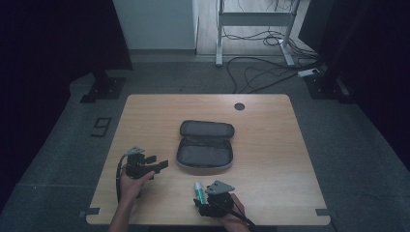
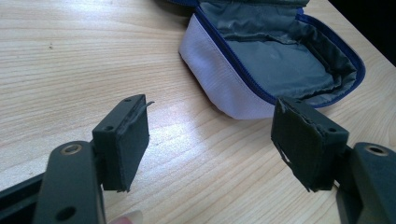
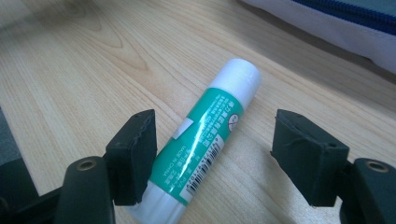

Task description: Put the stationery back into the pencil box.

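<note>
A wooden table [image 1: 270,145] carries an open pencil case [image 1: 205,145] at its centre, unzipped and lying flat with its grey lining facing up. The case is empty inside.

The left gripper [image 1: 155,163] sits on the near left part of the table, held by the left hand [image 1: 131,180]. Its jaws are spread wide with nothing between them, and they point toward the near left corner of the case [image 2: 261,60].

The right gripper [image 1: 200,200] is at the near edge, held by the right hand [image 1: 234,212]. Its jaws are spread apart. A glue stick [image 3: 201,140], green with a white cap, lies flat on the table between them, beside the left jaw. The case lies just beyond its cap end.
</note>
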A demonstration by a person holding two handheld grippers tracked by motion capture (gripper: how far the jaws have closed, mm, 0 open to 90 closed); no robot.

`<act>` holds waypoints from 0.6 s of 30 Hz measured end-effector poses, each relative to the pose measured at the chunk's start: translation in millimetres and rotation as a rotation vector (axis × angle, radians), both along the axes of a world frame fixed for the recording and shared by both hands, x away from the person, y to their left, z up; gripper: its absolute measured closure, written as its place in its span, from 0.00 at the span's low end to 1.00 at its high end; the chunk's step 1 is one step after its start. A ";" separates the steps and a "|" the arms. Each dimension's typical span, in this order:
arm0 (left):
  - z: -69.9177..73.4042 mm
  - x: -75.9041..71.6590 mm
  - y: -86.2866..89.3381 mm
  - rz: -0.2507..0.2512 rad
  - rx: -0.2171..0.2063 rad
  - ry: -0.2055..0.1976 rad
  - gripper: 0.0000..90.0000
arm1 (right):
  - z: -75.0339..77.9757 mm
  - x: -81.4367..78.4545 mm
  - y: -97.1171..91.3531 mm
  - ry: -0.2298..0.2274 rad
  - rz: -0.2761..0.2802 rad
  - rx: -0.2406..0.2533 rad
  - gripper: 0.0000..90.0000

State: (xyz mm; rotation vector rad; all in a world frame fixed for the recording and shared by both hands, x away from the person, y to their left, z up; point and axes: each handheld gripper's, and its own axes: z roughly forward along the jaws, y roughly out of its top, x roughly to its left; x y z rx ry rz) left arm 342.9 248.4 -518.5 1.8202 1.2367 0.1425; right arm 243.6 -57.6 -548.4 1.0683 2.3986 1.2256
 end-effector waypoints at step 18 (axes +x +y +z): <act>-4.3 1.6 -4.2 -0.013 0.018 0.015 0.31 | -3.3 3.8 -0.1 -0.029 -0.015 -0.063 0.57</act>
